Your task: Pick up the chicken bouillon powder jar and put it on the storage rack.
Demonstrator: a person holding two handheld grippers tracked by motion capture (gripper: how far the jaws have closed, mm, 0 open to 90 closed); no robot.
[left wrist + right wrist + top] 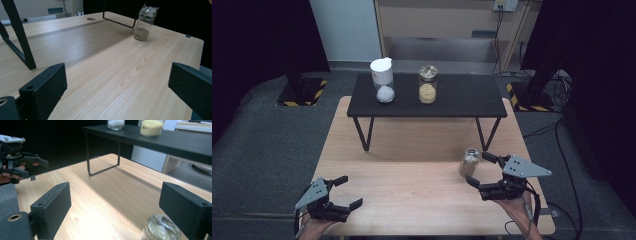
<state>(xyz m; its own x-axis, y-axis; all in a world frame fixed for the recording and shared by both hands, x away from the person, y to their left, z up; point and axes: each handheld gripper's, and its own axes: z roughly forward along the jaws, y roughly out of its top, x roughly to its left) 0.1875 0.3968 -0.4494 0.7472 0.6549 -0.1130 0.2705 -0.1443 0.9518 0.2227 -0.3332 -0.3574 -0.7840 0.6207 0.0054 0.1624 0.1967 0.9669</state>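
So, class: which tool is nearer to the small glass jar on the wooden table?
The right. The right tool is open just beside the small glass jar, not touching it. The left tool sits at the table's near left corner, far from the jar.

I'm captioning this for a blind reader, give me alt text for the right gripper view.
The right claw, jaws open, hangs above a light wooden table, with a small clear glass jar near its right jaw. Behind stands a black metal shelf; the left claw shows at far left.
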